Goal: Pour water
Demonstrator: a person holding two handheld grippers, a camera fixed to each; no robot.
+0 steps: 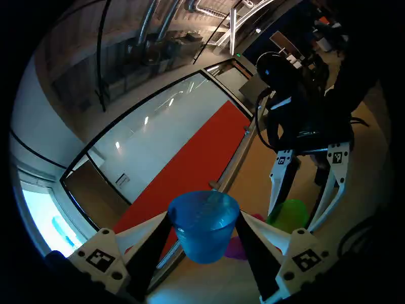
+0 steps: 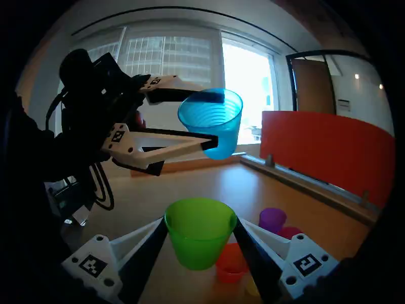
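While both cups hang over table (image 2: 263, 187), I read step as pre-pour: left gripper (image 2: 217, 117) clamps blue cup (image 2: 211, 121) high, upright; right gripper (image 2: 200, 228) clamps green cup (image 2: 200, 243) low, nearer table's near edge. Next: bring blue rim above green mouth, tilt slowly.

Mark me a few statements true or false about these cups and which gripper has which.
1. The left gripper is shut on a blue cup. True.
2. The right gripper holds an orange cup. False: it holds a green cup; the orange cup stands on the table behind it.
3. In the right gripper view, the blue cup is raised higher than the green cup. True.
4. The purple cup is stacked inside the green cup. False: it stands by itself on the table, farther off to the right.
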